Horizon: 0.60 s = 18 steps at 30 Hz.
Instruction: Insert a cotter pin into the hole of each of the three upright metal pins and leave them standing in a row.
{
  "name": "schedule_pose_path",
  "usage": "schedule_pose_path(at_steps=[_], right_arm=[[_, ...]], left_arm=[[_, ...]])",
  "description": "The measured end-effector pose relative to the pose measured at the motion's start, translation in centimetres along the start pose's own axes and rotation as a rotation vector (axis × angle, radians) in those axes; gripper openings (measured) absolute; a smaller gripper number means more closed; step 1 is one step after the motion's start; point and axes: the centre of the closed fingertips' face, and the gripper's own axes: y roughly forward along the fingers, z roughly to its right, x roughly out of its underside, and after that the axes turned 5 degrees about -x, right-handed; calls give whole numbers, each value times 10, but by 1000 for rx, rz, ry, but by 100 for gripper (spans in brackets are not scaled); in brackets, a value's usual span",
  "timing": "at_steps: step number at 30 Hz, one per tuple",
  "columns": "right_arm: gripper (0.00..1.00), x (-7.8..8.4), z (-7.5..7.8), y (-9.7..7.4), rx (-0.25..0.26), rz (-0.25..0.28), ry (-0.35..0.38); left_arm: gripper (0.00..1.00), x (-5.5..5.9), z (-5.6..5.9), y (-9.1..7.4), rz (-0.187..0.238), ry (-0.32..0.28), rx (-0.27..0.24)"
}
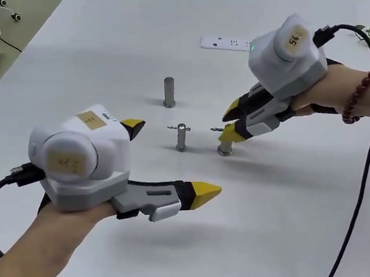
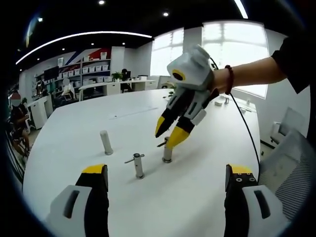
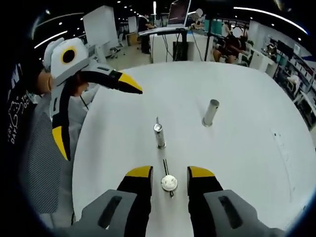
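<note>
**Two pins fitted, one left to do.**

The middle pin (image 1: 181, 138) carries a cotter pin (image 1: 174, 127) through its head. The near pin (image 3: 169, 182) has a second cotter pin (image 3: 165, 165) across its top, which looks seated, though I cannot tell how far through it is. Your right gripper (image 1: 229, 122) straddles that near pin with its jaws parted and clear of it on both sides, grasping nothing as far as I can judge. Your left gripper (image 1: 172, 157) hovers to the side, spread wide and empty. The far pin (image 1: 169, 92) stands bare, so it remains. All three stand upright on the white table (image 1: 287, 220), in a bent line rather than a straight row.
</note>
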Motion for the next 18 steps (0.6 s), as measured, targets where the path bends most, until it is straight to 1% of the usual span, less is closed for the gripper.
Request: schedule_pose_path(at_steps=[4, 5, 6, 7, 9, 10, 12, 14, 16, 18], right_arm=[[24, -12, 1, -1, 18, 54, 43], [24, -20, 3, 0, 30, 96, 70], [24, -25, 3, 1, 37, 126, 89], [25, -31, 6, 2, 49, 164, 115], [25, -40, 14, 4, 78, 211, 139], [25, -42, 16, 4, 87, 219, 139], [25, -51, 22, 6, 118, 258, 159], [26, -57, 27, 8, 126, 279, 171], [27, -62, 33, 11, 150, 303, 182], [27, -67, 41, 14, 177, 334, 210]], left_arm=[[99, 1, 1, 1, -6, 2, 4], [99, 1, 2, 1, -6, 3, 5], [99, 1, 2, 1, -6, 3, 4], [99, 0, 2, 2, -4, 5, 4], [99, 0, 2, 2, -4, 5, 1], [99, 0, 1, 2, -4, 3, -1], [99, 1, 1, 1, -7, -2, -3], [99, 2, 1, 1, -11, -6, -5], [99, 2, 1, 1, -13, -5, -7], [99, 1, 0, 2, -11, -3, -16]])
